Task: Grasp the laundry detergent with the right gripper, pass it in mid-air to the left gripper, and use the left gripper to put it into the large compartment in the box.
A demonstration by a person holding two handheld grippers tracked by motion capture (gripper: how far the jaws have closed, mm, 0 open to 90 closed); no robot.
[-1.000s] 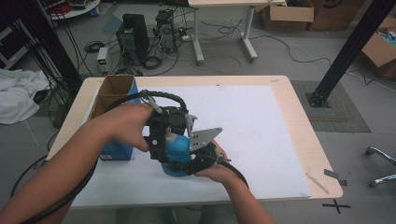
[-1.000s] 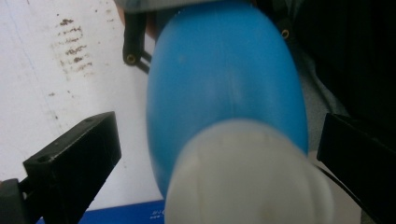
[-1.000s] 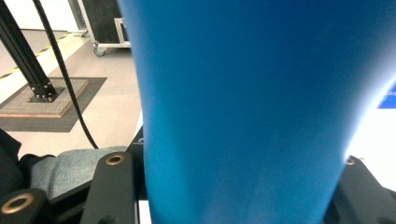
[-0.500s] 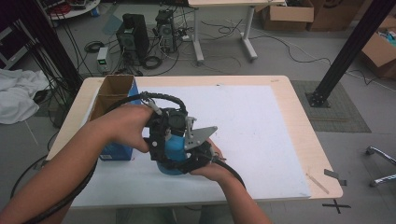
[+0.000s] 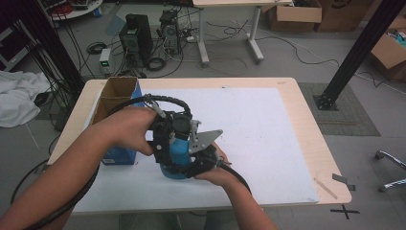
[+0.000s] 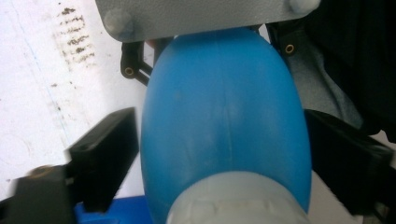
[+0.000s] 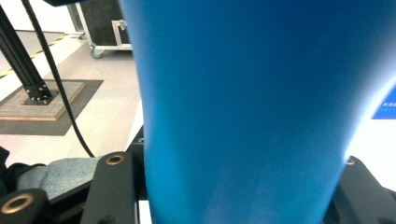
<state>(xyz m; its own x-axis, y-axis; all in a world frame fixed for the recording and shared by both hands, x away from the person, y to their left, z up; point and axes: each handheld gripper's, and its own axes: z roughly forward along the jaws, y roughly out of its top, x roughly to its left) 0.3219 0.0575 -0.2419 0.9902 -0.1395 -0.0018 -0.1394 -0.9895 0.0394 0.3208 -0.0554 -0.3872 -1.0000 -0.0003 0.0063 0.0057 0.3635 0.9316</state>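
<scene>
Blue plastic bottle [image 5: 176, 152] upright on the white mat [image 5: 268, 143], near the table's front edge, just beside the cardboard box [image 5: 116, 96]. My right gripper [image 5: 203, 160] clamps its body low, steadying it. My left gripper [image 5: 165, 139] comes from above; its jaws have just been closing around the rounded shoulder near the pale cap [image 6: 238, 200], left pad [image 6: 105, 154] not quite touching. Likely a cap twist next.
</scene>
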